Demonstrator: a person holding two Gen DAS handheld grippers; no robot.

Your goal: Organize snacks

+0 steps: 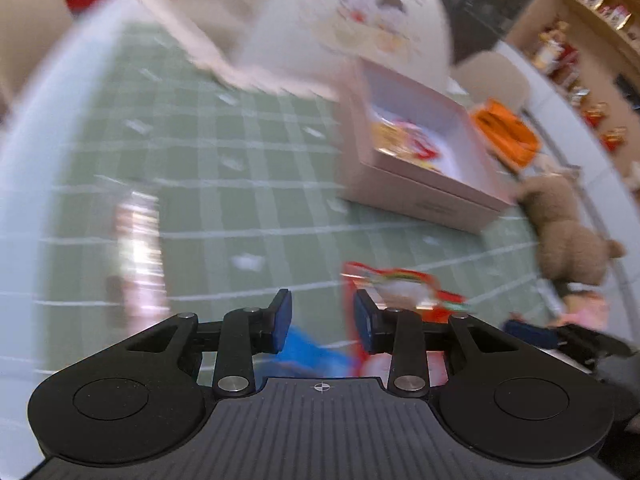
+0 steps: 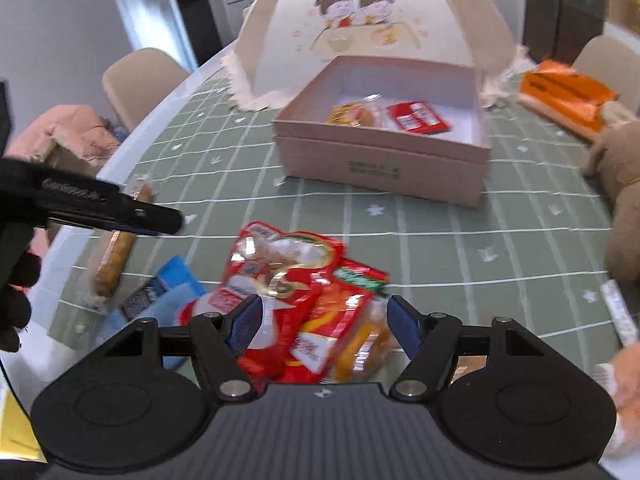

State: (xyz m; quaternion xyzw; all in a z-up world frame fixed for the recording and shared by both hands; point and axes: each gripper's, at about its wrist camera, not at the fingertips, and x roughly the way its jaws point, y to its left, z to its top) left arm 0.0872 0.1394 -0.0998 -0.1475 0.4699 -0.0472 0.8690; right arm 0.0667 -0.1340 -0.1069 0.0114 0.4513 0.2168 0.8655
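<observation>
A pink box stands open on the green checked tablecloth, with a yellow snack and a red packet inside; it also shows in the left wrist view. My right gripper is open over a pile of red snack packets, its fingers on either side of them. My left gripper is open and empty above a blue packet, with a red packet just right of it. A sausage snack lies at the left.
A domed mesh food cover stands behind the box. An orange packet and a brown plush toy lie at the right. Chairs stand beyond the table's left edge. The left view is motion-blurred.
</observation>
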